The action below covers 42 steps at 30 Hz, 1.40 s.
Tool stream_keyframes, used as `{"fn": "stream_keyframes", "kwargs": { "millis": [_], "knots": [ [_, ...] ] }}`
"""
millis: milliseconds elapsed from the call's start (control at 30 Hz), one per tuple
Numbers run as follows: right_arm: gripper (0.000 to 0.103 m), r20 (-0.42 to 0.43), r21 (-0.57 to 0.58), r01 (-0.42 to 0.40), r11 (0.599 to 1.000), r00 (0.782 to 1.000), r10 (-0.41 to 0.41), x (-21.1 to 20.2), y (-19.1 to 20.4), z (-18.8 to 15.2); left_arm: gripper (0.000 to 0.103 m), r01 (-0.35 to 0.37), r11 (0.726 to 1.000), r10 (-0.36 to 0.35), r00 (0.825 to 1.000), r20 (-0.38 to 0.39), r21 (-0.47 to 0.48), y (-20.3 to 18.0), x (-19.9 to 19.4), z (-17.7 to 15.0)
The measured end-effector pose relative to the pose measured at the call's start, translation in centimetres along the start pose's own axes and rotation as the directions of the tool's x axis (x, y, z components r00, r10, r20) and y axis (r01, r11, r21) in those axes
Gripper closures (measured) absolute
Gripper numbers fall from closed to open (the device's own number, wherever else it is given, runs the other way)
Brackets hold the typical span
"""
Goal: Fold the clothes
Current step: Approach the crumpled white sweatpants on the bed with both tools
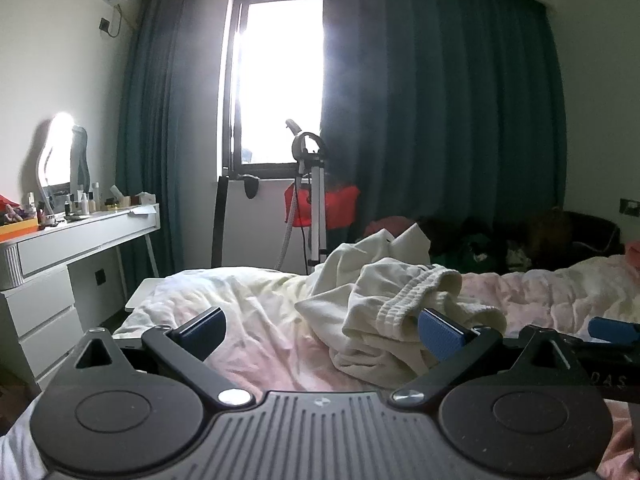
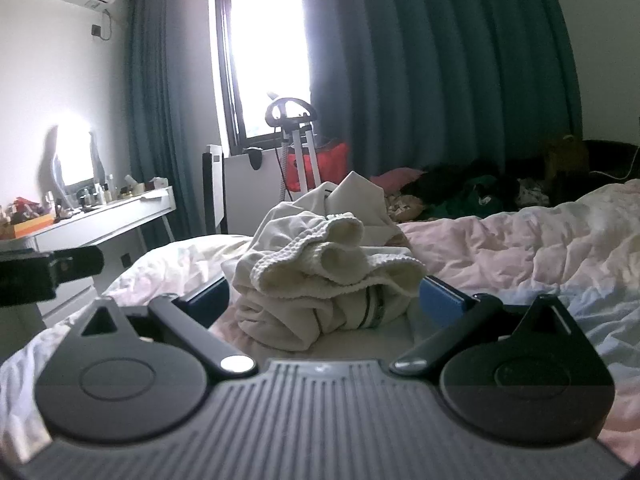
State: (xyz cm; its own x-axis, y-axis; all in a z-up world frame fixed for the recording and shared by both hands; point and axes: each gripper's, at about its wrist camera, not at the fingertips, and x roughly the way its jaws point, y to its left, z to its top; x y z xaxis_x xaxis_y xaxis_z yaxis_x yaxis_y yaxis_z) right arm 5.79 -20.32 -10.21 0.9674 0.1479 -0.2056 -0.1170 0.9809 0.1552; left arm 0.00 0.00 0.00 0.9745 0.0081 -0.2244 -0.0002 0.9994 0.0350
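Crumpled cream garment (image 2: 320, 276) on pink quilt (image 2: 520, 240), both hand-held grippers spread wide

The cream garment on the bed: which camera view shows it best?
The right wrist view shows it best. There the cream garment lies crumpled in the middle of the picture, its ribbed band and dark stripes plain. In the left wrist view it sits off to the right, partly behind a gripper finger.

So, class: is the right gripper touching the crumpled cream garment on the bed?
Cannot tell. In the right wrist view the right gripper stands open around the cream garment, but neither contact nor gap shows plainly.
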Motion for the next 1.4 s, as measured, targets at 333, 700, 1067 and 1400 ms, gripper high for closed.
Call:
{"fn": "stream_keyframes", "kwargs": {
  "millis": [333,700,1067,1400],
  "knots": [
    [0.000,-0.001,0.000,-0.006,1.000,1.000,0.006,0.1,0.1,0.0,0.000,-0.015,1.000,0.015,1.000,-0.001,-0.020,-0.3,-0.2,-0.7],
    [0.000,-0.006,-0.002,-0.009,1.000,1.000,0.009,-0.4,0.2,0.4,0.000,-0.019,0.999,0.019,1.000,-0.009,-0.041,0.4,0.7,-1.4],
    [0.000,0.019,-0.024,0.031,0.999,0.999,-0.030,-0.4,0.5,0.1,0.000,-0.019,0.999,0.019,1.000,-0.014,-0.046,1.0,0.7,-1.3],
    [0.000,0.108,-0.026,0.051,0.998,0.993,-0.048,-1.3,0.9,1.2,0.000,0.039,0.997,-0.038,0.999,0.020,-0.065,1.2,0.3,-1.4]
  ]
}}
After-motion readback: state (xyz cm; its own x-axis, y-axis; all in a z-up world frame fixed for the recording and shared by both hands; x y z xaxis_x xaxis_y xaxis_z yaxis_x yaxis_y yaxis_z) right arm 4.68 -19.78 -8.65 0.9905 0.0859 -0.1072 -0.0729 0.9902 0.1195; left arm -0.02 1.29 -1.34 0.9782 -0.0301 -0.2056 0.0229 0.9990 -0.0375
